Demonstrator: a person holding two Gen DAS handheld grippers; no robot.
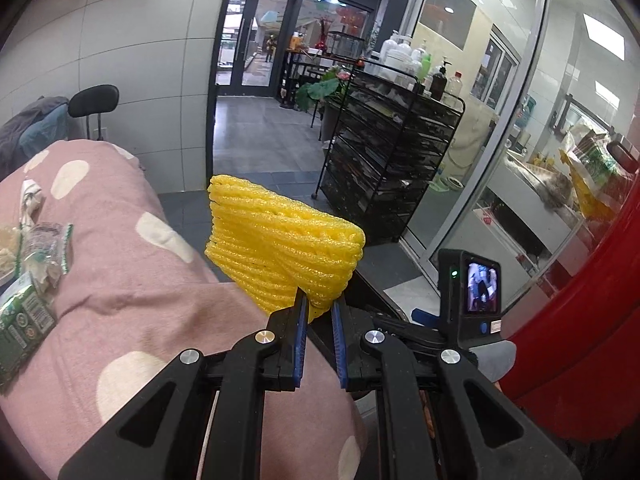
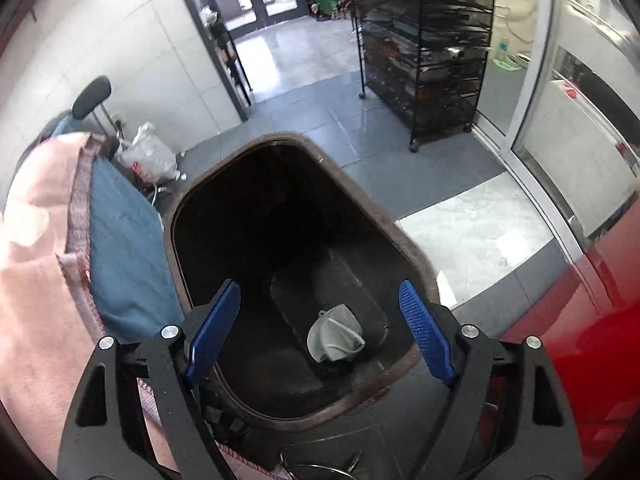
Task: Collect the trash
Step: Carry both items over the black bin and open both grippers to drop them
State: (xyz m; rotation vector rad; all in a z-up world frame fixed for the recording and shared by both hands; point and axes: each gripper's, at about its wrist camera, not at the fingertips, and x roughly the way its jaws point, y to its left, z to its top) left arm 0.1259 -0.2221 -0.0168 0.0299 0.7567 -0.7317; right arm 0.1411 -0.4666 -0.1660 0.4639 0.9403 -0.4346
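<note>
Yellow foam netting (image 1: 280, 240) is gripped at its lower corner between the blue pads of the left gripper (image 1: 320, 312), whose jaws are clenched on it; the netting is held in the air just beyond the edge of a pink cloth with pale dots (image 1: 132, 280). On that cloth, off to the left of the netting, clear and green wrappers (image 1: 36, 276) and a crumpled tissue (image 1: 30, 196) are seen lying together. A small camera with a lit screen (image 1: 478, 288) is seen to the right of the netting, with a red surface (image 1: 580, 320) beyond it. In the right wrist view, the right gripper (image 2: 320, 320) is held with its jaws spread wide and nothing between them, directly above the mouth of a dark brown bin (image 2: 416, 240). A crumpled grey-white mask (image 2: 336, 334) is seen lying on the bin's floor. The pink cloth is seen beside the bin's left rim, and a black wire rack (image 2: 432, 52) is seen standing on the tiled floor past the bin
</note>
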